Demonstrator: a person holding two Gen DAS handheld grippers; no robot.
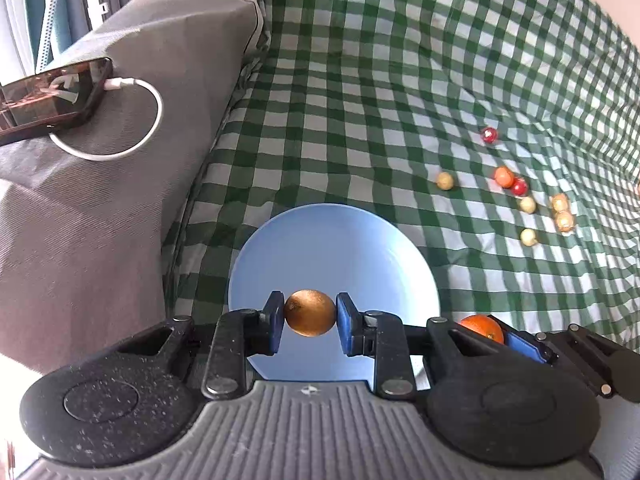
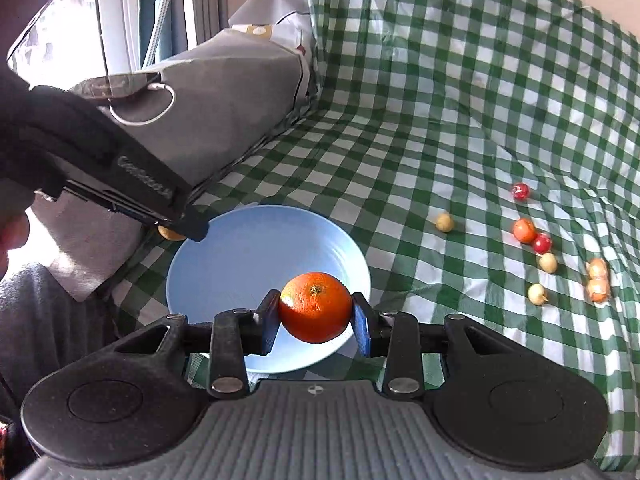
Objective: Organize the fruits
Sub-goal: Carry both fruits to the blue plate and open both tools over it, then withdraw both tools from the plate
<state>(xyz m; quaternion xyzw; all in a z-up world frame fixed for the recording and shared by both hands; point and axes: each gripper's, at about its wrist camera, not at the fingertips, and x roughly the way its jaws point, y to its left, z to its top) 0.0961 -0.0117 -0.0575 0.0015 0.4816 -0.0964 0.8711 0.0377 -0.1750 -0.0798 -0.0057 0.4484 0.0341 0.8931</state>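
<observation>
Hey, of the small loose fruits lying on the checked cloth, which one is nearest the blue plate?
The pale yellow one lying alone, left of the rest. It sits closest to the plate; the red, orange and other pale ones cluster farther right.

phone point(image 1: 48, 98) cut off at left, orange point(image 1: 482, 327) (half hidden)

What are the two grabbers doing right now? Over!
Left gripper shut on kiwi, over plate. Right gripper shut on orange, over plate too. Plate bare, nothing in the way.
</observation>
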